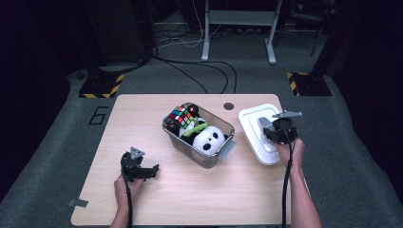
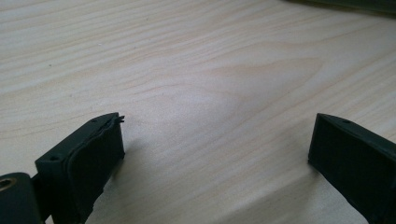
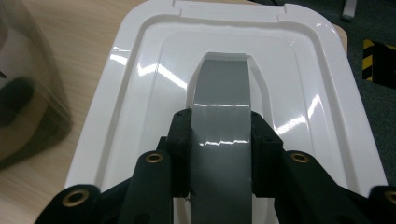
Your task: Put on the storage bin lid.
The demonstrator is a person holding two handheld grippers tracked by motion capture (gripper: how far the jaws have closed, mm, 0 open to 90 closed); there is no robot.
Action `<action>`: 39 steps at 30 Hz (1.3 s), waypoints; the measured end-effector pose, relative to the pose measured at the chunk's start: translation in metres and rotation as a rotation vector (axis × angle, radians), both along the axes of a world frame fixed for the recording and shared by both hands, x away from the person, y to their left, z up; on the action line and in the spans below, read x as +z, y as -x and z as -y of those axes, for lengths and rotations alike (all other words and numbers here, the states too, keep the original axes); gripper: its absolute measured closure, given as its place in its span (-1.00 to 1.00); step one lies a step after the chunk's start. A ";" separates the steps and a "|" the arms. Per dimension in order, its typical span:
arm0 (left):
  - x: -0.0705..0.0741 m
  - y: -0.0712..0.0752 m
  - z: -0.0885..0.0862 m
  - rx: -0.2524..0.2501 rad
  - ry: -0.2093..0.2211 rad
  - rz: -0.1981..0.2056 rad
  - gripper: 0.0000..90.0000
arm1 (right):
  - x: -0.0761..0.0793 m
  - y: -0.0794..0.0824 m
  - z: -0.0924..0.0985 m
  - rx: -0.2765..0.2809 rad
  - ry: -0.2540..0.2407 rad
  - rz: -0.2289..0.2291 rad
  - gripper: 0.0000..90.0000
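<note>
Your right claw (image 3: 219,140) is clenched on the grey handle (image 3: 219,107) that runs down the middle of the white lid (image 3: 140,93); in the right gripper view both black pads press its two long edges, and the handle's long axis runs straight away from you along the line of the jaws. Take the clear bin (image 1: 177,142) as your landmark: the lid (image 1: 252,128) sits just right of it, close to its grey latch (image 1: 226,149), with its long axis running from the near side of the worktop (image 1: 190,199) to the far side, while the bin is skewed, its long axis angled from far left to near right. So the move I would expect turns on carrying the lid leftward over the bin and twisting it to match that skew. Your right hand (image 1: 290,152) is much nearer to the bin than your left. The right forearm comes in straight from the near edge, the claw (image 1: 278,130) pointing forward and down onto the lid. Left of the bin and nearer to you, your left claw (image 1: 142,171) is released, jaws wide with bare wood between them, resting low over the worktop. Inside the bin lie a panda plush (image 1: 209,140) and, farther back, a colour cube (image 1: 181,116).
</note>
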State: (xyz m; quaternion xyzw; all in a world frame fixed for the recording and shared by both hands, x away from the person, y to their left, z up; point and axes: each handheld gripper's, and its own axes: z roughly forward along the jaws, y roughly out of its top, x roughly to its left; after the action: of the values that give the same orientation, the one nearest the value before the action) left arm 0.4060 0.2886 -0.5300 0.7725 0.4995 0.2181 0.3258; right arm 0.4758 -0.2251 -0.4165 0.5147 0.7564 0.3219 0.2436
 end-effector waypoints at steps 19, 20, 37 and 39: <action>0.000 0.000 0.001 0.009 0.013 0.003 -0.93 | 0.039 -0.005 -0.014 0.062 -0.021 0.050 0.49; 0.000 0.000 0.001 0.009 0.013 0.003 -0.93 | 0.041 -0.005 -0.015 0.069 -0.020 0.049 0.49; 0.000 0.000 0.000 -0.001 0.005 -0.002 -0.92 | 0.063 -0.007 -0.047 0.150 -0.037 0.082 0.48; 0.000 0.000 0.000 -0.002 0.004 -0.002 -0.92 | 0.065 -0.007 -0.051 0.162 -0.039 0.089 0.48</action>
State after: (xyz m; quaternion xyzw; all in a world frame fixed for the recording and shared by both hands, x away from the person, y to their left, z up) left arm 0.4057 0.2885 -0.5300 0.7724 0.4997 0.2161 0.3272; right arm 0.4825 -0.1739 -0.3517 0.4416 0.7776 0.3777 0.2403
